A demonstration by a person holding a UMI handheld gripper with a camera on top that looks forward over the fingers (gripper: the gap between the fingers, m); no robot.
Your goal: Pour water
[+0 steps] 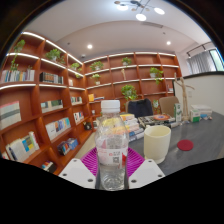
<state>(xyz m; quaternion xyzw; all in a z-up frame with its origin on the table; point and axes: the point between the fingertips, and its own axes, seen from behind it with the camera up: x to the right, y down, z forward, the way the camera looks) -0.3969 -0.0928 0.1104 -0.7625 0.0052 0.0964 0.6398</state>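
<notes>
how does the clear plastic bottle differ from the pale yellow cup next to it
The clear plastic bottle is see-through with a white cap; the pale yellow cup is opaque and open-topped. The bottle stands taller and narrower; the cup is shorter and wider. The bottle sits between the fingers of the gripper, against the magenta pads; the cup stands apart, ahead and to the right on the grey table. Both are upright.

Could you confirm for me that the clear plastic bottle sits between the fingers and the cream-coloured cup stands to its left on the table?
Not quite: the gripper view shows the cream-coloured cup standing to the right of the clear plastic bottle, not its left. The rest holds: the bottle sits between the fingers, and the cup stands on the table.
</notes>
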